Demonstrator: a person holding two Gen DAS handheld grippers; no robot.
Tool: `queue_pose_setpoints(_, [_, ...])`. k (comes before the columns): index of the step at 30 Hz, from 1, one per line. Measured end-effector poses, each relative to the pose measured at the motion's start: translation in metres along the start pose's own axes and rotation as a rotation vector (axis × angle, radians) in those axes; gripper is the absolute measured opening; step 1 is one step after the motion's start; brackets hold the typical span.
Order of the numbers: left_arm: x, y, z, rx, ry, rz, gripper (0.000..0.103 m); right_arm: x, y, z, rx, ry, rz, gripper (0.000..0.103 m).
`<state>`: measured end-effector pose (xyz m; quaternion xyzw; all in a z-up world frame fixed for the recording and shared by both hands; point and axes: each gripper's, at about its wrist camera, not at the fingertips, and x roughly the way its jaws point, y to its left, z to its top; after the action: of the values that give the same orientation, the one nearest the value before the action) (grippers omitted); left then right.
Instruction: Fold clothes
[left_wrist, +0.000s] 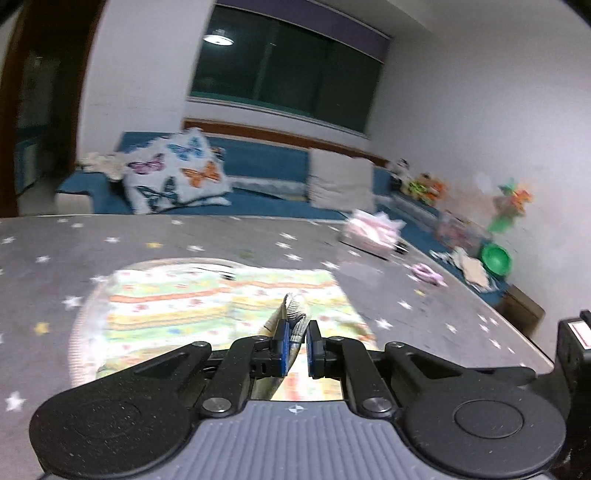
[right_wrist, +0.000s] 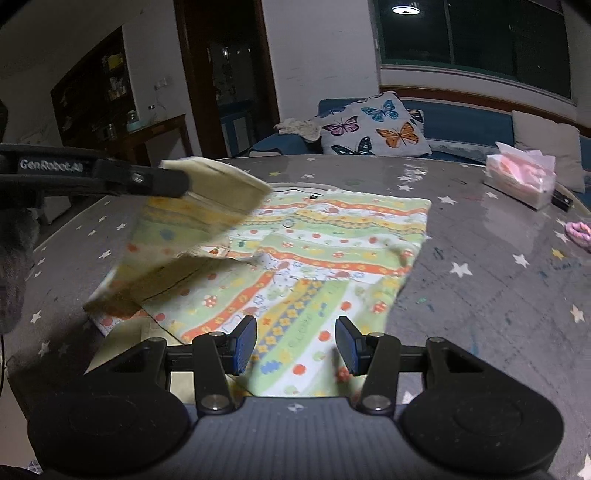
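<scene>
A striped green, orange and yellow child's garment lies spread on the grey star-print table. It also shows in the left wrist view. My left gripper is shut on the garment's ribbed edge and holds that side lifted. In the right wrist view the left gripper shows at the left, carrying the raised flap over the rest of the cloth. My right gripper is open and empty, low over the garment's near edge.
A pink tissue pack and a pink hair tie lie at the table's right side. A blue sofa with a butterfly cushion stands behind the table. Toys sit along the right wall.
</scene>
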<state>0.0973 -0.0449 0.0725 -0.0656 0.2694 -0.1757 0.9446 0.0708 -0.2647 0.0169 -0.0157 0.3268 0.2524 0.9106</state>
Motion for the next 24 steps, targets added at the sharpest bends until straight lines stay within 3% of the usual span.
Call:
queue_pose_setpoints(9, [0.038,-0.030,-0.031,0.069,0.105,-0.056,0.012,-0.002,-0.013,-0.009,0.033,0.011,-0.006,0.048])
queue_pose_setpoints(11, [0.040,-0.031,-0.038,0.077,0.123,-0.069,0.019,-0.002,-0.015,-0.010,0.037,0.013,-0.006,0.048])
queue_pose_setpoints(13, [0.038,-0.032,-0.042,0.086,0.129,-0.087,0.037,-0.003,-0.016,-0.011,0.038,0.015,-0.008,0.048])
queue_pose_setpoints(18, [0.026,-0.032,-0.048,0.136,0.118,-0.115,0.038,-0.008,-0.015,-0.010,0.033,0.014,-0.020,0.048])
queue_pose_setpoints(24, [0.005,0.010,-0.045,0.098,0.087,-0.013,0.038,-0.018,-0.014,0.000,0.037,-0.029,-0.025,0.047])
